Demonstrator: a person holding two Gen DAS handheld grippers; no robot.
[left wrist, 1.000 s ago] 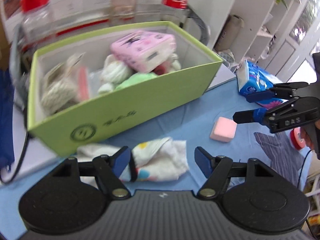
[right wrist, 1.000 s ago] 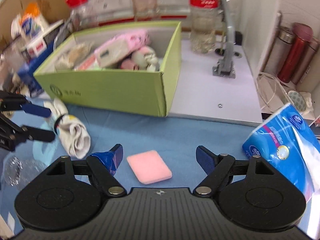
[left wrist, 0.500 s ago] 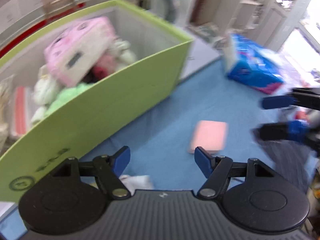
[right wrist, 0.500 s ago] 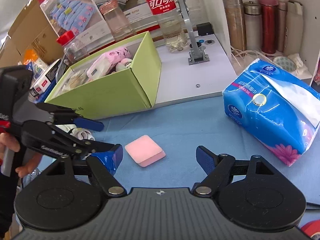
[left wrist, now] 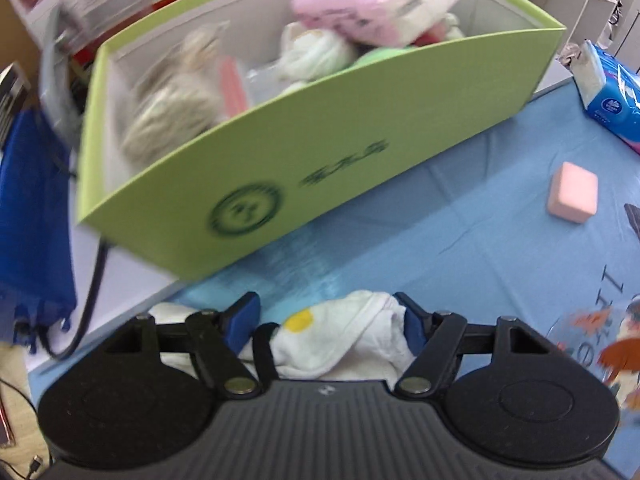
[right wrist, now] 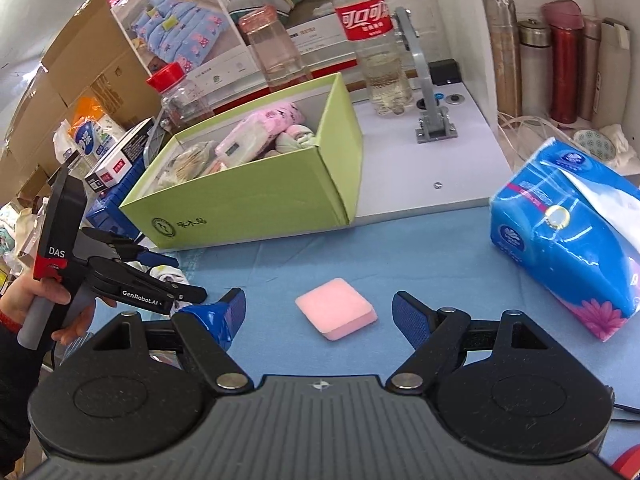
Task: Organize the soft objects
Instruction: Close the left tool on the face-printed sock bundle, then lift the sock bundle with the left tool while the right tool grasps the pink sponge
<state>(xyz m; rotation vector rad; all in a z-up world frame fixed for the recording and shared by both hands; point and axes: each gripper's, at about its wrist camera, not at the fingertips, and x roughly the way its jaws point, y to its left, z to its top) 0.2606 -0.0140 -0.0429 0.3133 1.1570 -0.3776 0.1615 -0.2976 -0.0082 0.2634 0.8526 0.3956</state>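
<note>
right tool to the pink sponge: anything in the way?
Nothing visible. The pink sponge lies alone on the blue cloth, just ahead of the open right tool and between its fingers. The left tool and the tissue pack sit off to either side.

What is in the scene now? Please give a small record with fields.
left gripper: open, fingers on both sides of the white cloth
right gripper: open, holds nothing, pink sponge lies ahead between its fingers
green box: holds a pink packet and other soft things
tissue pack: on the blue mat, right of the sponge
</note>
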